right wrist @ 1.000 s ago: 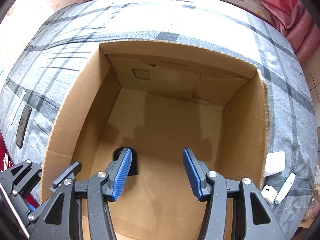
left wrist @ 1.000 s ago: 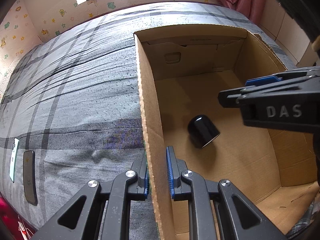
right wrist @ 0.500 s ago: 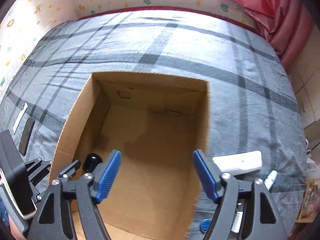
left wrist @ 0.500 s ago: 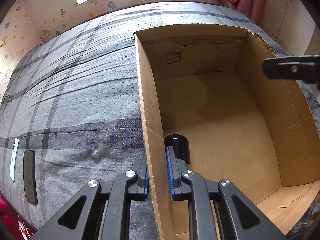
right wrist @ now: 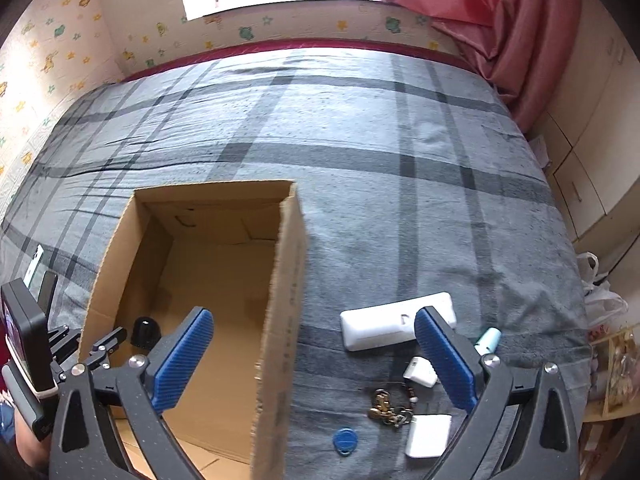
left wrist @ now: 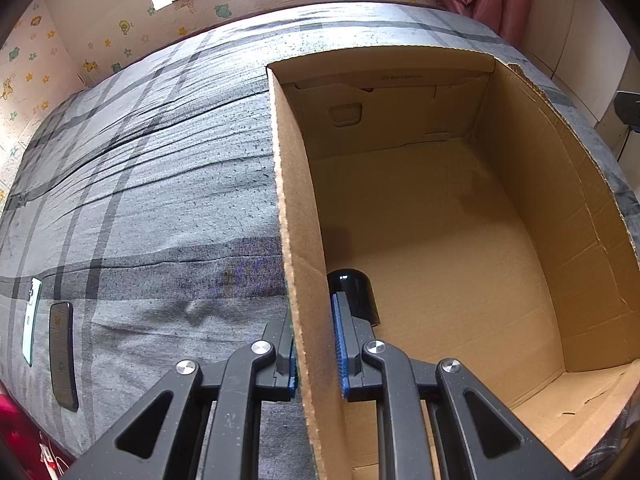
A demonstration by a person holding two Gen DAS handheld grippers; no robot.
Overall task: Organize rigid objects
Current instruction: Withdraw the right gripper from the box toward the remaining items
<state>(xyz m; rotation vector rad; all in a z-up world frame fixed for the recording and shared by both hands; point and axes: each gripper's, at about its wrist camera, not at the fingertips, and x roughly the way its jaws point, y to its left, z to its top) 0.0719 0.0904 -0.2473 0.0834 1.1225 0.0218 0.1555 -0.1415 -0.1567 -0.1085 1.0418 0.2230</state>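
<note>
1 black cap lies inside the cardboard box by its left wall, which the left gripper jaws clamp. Right gripper jaws opening wide, empty, above the bed.

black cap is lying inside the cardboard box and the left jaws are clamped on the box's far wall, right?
Not quite: the left gripper clamps the cardboard box's near left wall, not the far one, as the left wrist view shows. The black cap does lie inside.
</note>
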